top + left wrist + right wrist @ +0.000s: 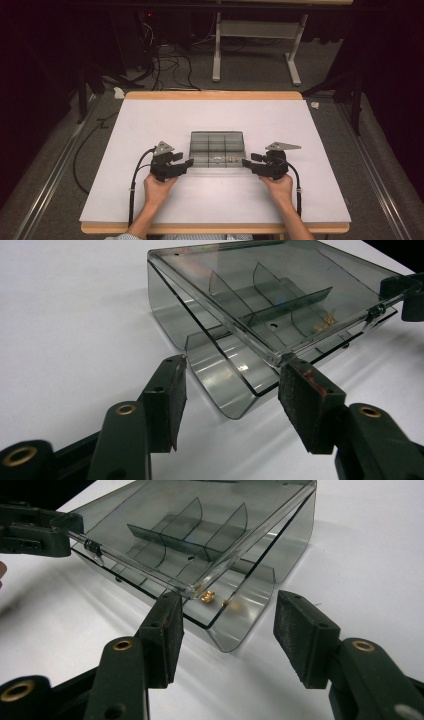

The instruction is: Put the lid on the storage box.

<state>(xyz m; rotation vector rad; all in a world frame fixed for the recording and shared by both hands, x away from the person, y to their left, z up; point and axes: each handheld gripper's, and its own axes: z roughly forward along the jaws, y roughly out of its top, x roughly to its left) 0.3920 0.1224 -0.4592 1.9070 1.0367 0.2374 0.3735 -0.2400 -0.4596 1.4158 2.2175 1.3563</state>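
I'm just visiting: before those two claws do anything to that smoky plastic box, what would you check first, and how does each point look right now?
1. Left claw open wide enough for the box corner: ok.
2. Right claw open at the opposite corner: ok.
3. Compartment box flat on the white table: ok.
4. Lid shut: not ok, it looks raised at the near edge.
5. Small brass parts inside the box: ok.
6. Pads already pressing on the box: cannot tell.
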